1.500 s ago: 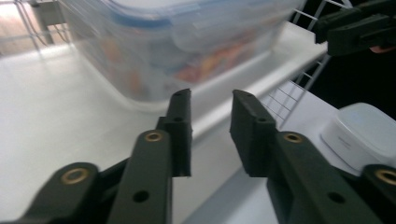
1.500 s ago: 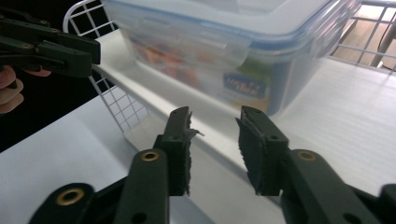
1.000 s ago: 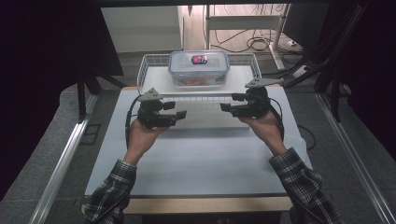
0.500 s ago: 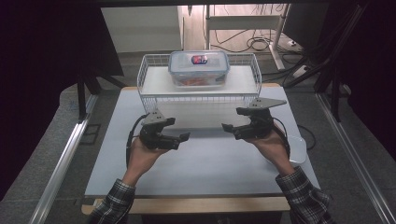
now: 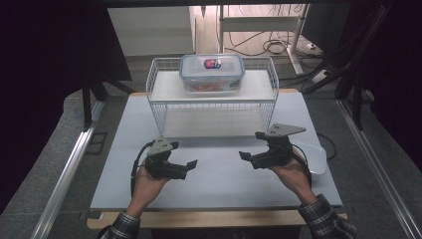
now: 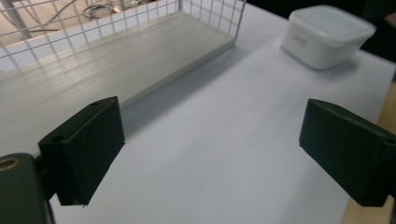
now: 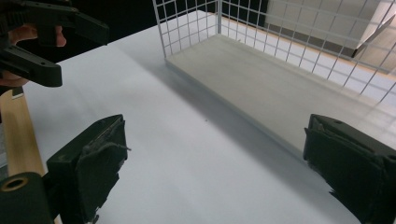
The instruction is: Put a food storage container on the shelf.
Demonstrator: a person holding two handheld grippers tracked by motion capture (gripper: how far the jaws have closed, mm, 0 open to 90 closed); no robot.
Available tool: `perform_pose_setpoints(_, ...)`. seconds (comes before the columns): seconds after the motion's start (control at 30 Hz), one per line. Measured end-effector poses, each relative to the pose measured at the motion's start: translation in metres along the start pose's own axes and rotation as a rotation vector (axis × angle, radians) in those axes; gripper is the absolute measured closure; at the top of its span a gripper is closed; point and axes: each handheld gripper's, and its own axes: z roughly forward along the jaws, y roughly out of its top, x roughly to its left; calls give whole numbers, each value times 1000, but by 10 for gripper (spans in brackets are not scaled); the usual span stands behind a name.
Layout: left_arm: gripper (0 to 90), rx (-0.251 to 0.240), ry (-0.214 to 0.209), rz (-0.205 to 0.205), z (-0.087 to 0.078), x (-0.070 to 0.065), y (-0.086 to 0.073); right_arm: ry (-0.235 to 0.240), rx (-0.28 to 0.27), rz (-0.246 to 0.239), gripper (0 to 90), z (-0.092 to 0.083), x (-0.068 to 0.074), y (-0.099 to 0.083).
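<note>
A clear lidded food container (image 5: 212,72) with something red inside stands on top of the white wire rack (image 5: 159,99) at the back of the table. My left gripper (image 5: 191,163) hovers over the near left of the white table (image 5: 219,186), pointing right. My right gripper (image 5: 244,156) faces it from the near right. In the left gripper view the gripper (image 6: 210,154) stands wide with only bare table between its jaws; the same holds for the right gripper (image 7: 219,172). Both pairs of jaws have just been opening, with nothing between them.
A white lidded tub (image 5: 316,157) (image 6: 327,35) sits at the table's right edge, just behind the right hand. The rack's lower shelf (image 7: 261,88) lies open toward the hands. The wooden table edge (image 7: 18,135) runs near the person.
Both hands drew back from the front of the rack toward the near edge and sank lower. Both pairs of jaws stand wider. The container stayed on the rack.
</note>
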Motion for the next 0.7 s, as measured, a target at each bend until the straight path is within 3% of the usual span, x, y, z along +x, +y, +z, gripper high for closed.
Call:
perform_pose_setpoints(0.23, 42, 16, 51, 14, -6, -7, -20, 13, -28, 41, 47, -7, 5, -18)
perform_pose_setpoints(0.47, 29, 42, 42, 34, -5, -14, -37, -6, 4, 48, 38, -6, 13, -42)
perform_pose_setpoints(0.6, 15, 49, 37, 8, -5, -16, -52, -13, 20, 48, 38, -9, 16, -58)
perform_pose_setpoints(0.7, 9, 67, 45, 31, -4, -19, -59, -24, 26, 39, 40, -11, 17, -65)
